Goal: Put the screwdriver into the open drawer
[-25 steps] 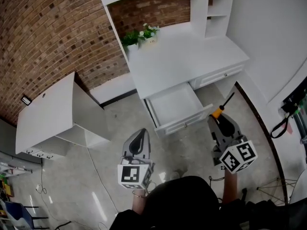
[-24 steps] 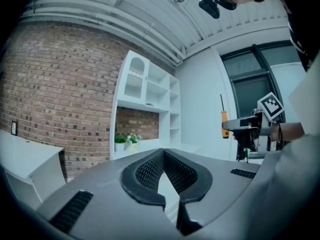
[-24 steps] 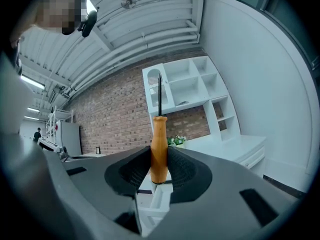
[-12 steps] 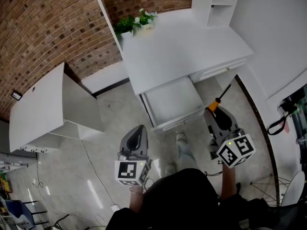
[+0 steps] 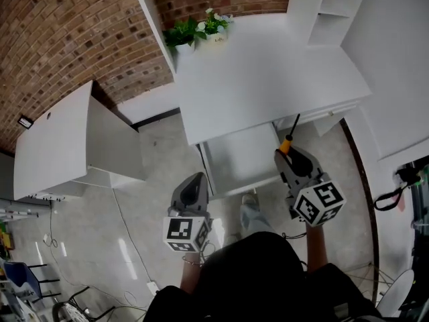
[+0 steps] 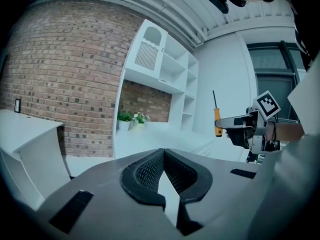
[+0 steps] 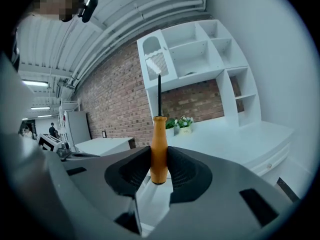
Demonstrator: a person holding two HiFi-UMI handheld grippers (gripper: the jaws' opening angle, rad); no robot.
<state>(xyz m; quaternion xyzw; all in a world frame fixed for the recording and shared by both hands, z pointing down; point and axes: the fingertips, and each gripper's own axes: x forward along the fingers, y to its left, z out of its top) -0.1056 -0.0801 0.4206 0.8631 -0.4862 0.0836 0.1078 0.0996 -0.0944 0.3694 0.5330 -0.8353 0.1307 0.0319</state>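
My right gripper is shut on the screwdriver, gripping its orange handle while the black shaft points away over the desk's front edge. In the right gripper view the screwdriver stands upright between the pads of the right gripper. The open white drawer juts from under the desk, just left of the screwdriver. Left of the drawer's front, over the floor, my left gripper hangs with nothing in it. The left gripper has its pads meeting at the tips, and the screwdriver shows at the right.
The white desk has potted plants at its back and a shelf unit at its right. A white cabinet stands to the left before the brick wall. The person's shoe is on the floor near the drawer.
Both grippers have moved closer to the desk. The screwdriver, still held, has come from right of the drawer's front to its right edge.
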